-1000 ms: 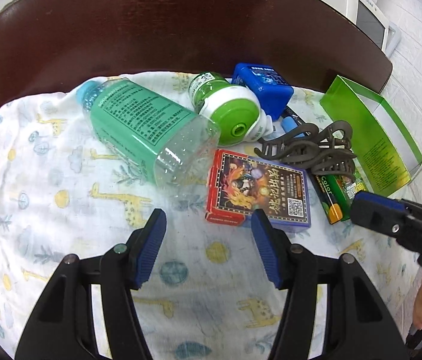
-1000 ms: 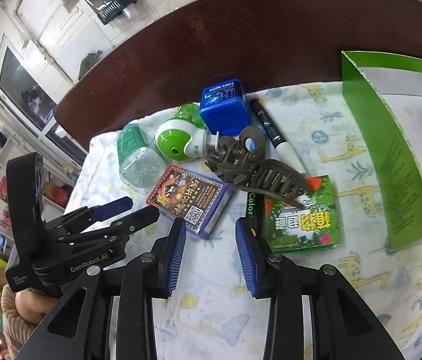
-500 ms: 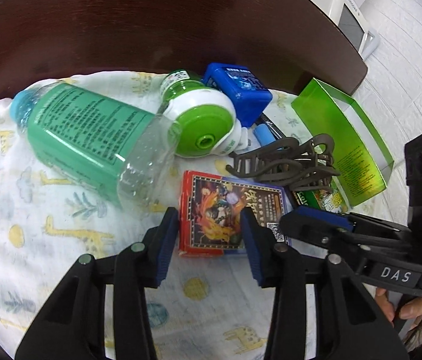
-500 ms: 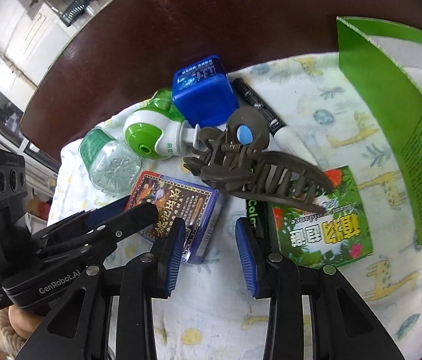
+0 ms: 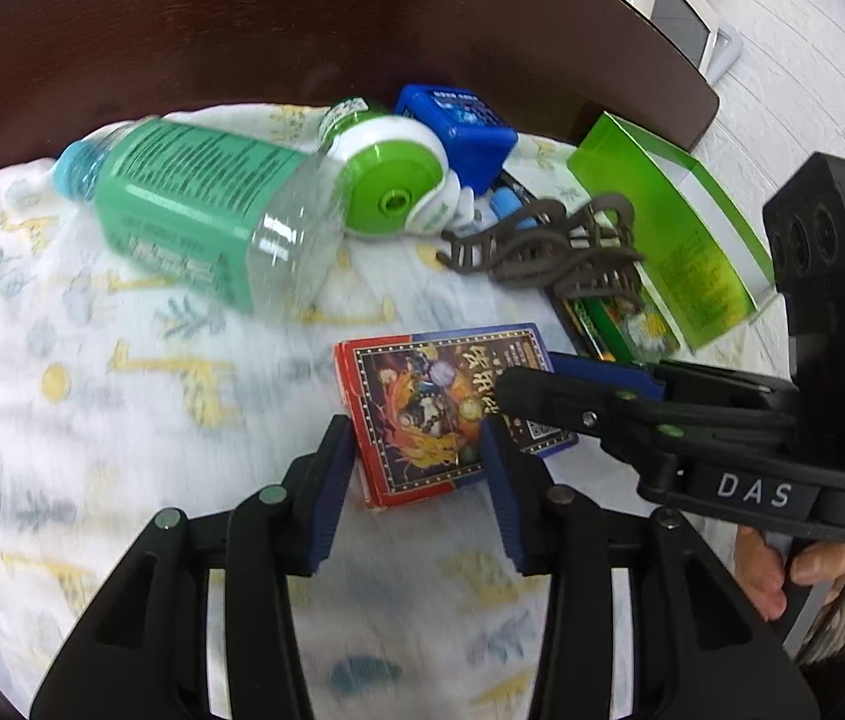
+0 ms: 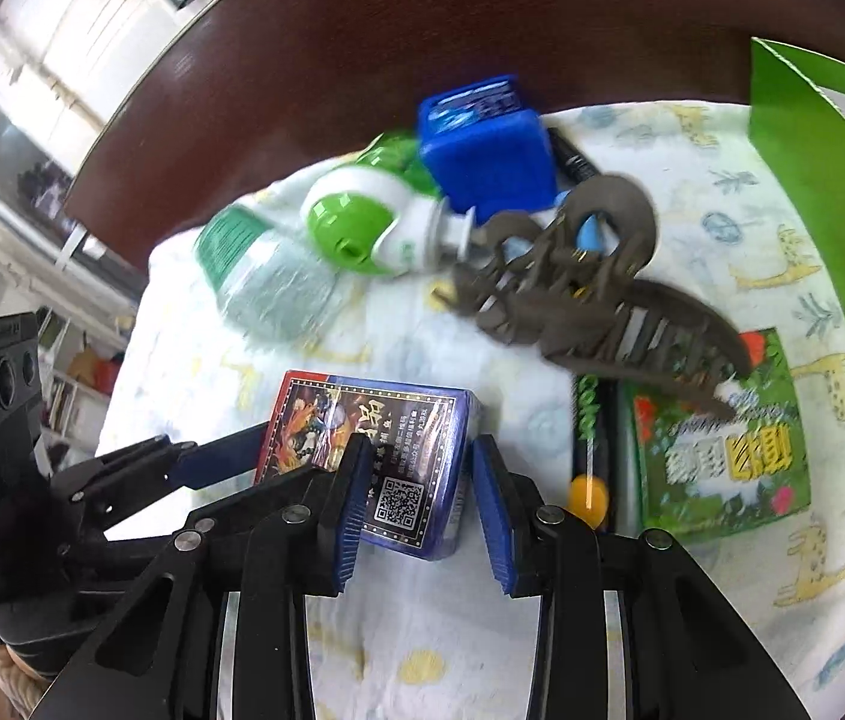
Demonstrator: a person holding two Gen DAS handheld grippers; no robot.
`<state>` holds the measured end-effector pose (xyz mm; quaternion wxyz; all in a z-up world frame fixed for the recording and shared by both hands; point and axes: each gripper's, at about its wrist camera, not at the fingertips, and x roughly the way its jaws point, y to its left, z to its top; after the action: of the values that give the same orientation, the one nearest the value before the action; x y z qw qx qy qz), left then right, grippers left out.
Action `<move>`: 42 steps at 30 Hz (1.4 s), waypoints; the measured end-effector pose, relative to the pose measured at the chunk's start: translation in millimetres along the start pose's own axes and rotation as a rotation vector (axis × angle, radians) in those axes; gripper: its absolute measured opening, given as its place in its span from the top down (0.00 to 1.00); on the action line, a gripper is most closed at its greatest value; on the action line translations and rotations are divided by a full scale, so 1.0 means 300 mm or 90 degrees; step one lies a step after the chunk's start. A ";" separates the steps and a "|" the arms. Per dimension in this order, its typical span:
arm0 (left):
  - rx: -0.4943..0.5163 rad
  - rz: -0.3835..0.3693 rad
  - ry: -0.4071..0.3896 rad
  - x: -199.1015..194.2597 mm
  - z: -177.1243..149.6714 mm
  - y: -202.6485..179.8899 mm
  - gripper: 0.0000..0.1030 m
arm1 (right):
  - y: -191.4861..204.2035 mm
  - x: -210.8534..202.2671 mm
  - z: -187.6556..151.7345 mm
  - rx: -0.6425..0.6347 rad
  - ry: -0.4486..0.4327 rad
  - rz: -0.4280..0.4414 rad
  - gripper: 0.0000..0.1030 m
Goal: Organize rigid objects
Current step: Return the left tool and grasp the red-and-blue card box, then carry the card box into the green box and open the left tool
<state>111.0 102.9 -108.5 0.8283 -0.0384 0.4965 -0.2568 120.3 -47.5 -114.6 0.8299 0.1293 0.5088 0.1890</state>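
A red and blue card box (image 5: 422, 402) lies on the giraffe-print cloth (image 5: 92, 360). My left gripper (image 5: 416, 456) is open, its two fingers either side of the box's near left end. My right gripper (image 6: 416, 480) is open, with its fingers either side of the box's blue end (image 6: 404, 468). In the left wrist view the right gripper's fingers (image 5: 572, 396) lie across the box. Whether either gripper touches the box I cannot tell.
A green-labelled bottle (image 5: 200, 222) lies on its side at the left. Behind are a green and white device (image 5: 386, 186), a blue box (image 5: 458, 126), a brown hair claw (image 6: 590, 282), a black marker (image 6: 572, 162), a green packet (image 6: 728, 450) and an open green box (image 5: 674, 228).
Both grippers have moved forward and closed in on the card box from opposite ends. The left gripper's jaws have narrowed. The box now sits between both pairs of fingers.
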 end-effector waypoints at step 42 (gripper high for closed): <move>0.195 0.067 -0.099 -0.034 0.209 -0.646 0.63 | -0.322 -0.542 -0.024 0.008 -0.257 -0.002 0.69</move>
<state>85.1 -72.0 -7.0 0.8725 0.0941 0.3876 -0.2821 64.8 -206.3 -27.8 0.9146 0.1686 0.3334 0.1548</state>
